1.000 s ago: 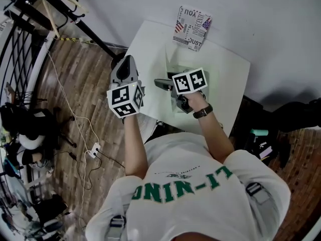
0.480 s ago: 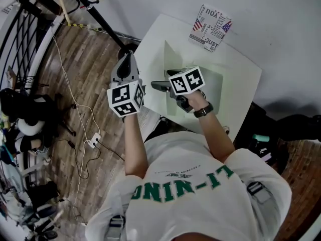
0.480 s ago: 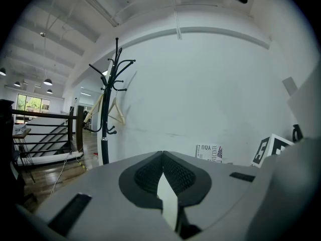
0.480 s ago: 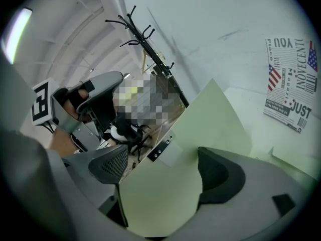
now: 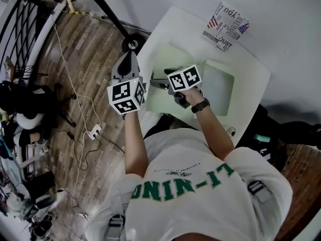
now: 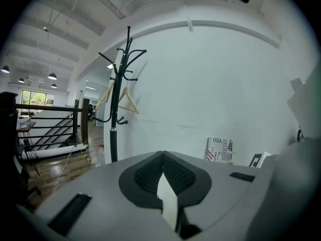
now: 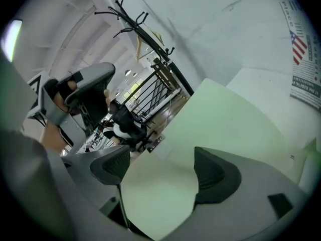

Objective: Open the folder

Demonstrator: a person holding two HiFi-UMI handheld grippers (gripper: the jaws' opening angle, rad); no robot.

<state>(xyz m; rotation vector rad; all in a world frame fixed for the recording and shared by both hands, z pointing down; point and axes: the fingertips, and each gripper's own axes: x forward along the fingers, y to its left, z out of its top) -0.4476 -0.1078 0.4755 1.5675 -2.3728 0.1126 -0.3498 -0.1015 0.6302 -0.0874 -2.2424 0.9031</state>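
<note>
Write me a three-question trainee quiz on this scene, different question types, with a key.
1. True or false: the right gripper is clamped on the green folder.
2. Where is the printed card? A, upright against the wall at the table's far edge; B, on the floor; C, inside the folder.
3. In the head view, which gripper is clear of the folder, beside the table's left edge?
Key: 1 false: its jaws have just been opening and stand apart, the folder's sheet unpinched between them. 2 A. 3 the left gripper, shut.
</note>
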